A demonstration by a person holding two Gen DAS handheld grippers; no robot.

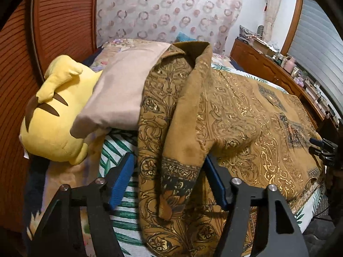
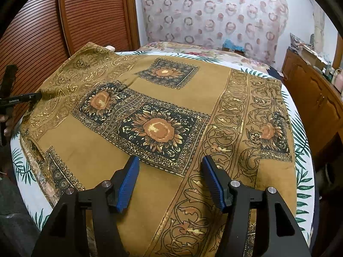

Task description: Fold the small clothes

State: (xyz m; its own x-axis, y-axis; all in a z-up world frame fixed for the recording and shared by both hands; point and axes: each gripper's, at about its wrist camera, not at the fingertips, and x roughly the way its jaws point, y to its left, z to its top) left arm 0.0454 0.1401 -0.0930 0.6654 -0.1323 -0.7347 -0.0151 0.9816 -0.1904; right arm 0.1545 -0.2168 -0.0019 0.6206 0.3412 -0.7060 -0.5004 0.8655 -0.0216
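Note:
A mustard-brown shirt (image 1: pixel 246 115) with gold scrolls and dark sunflower squares lies spread on the bed. Its collar (image 1: pixel 193 51) rests against a pillow. In the left wrist view one sleeve (image 1: pixel 178 150) runs down between the blue pads of my left gripper (image 1: pixel 169 180). The jaws stand apart, with a gap showing at the left pad. In the right wrist view the shirt's body (image 2: pixel 158 128) lies flat. My right gripper (image 2: pixel 170 182) hovers open over its near part with nothing pinched. Each gripper also shows at the edge of the other's view: the right gripper (image 1: pixel 323 147) and the left gripper (image 2: pixel 19 100).
A yellow plush toy (image 1: pixel 53 115) and a beige pillow (image 1: pixel 120 90) lie at the head of the bed, left of the shirt. The sheet (image 2: pixel 302 150) has a palm-leaf print. A louvred wooden door (image 2: pixel 42 32) stands to the left, and a cluttered wooden dresser (image 2: pixel 317 98) to the right.

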